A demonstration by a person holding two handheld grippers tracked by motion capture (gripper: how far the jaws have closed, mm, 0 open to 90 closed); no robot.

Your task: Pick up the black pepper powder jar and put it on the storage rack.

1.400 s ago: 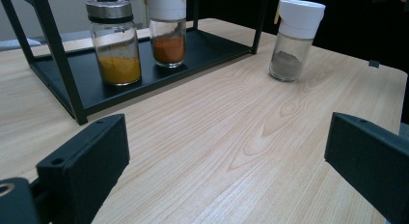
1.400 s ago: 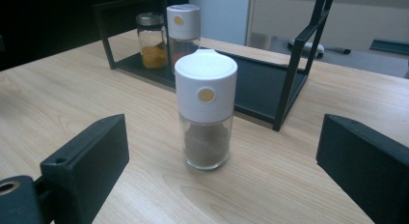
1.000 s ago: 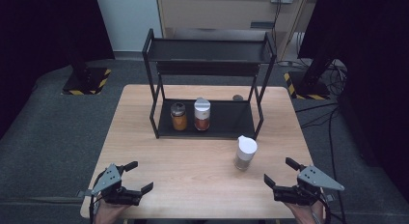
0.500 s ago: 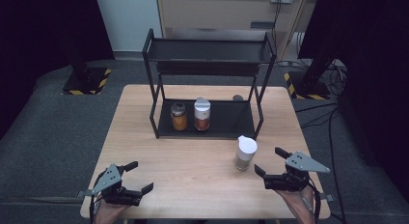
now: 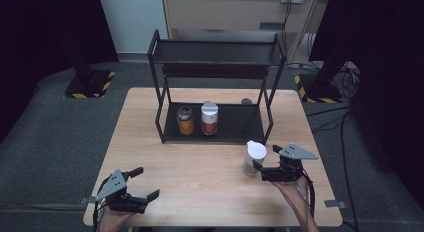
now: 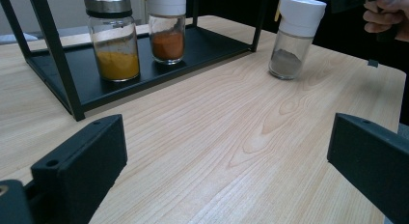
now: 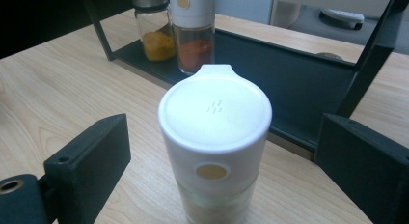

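Our right gripper (image 5: pixel 265 167) is wide open, with one jaw on each side of the white-capped jar (image 5: pixel 254 158). In the right gripper view the jar (image 7: pixel 214 142) stands up straight between the two black jaws, close to us, and neither jaw touches it. The jar has a white lid with a small spout and a little yellow dot on its front. It sits on the wooden table (image 5: pixel 200 187), just in front of the black rack (image 5: pixel 215 72).

Past the jar, on the rack's bottom shelf, we see two more jars side by side: a yellow jar (image 7: pixel 153 27) with a silver lid and a red jar (image 7: pixel 193 31) with a white lid.

Our left gripper (image 5: pixel 131 189) is far from the jar, near the front left corner of the table. Its jaws are spread wide and hold nothing. From the left gripper view, bare wood lies between the jaws, and the white-capped jar (image 6: pixel 294 38) stands well ahead to the right.
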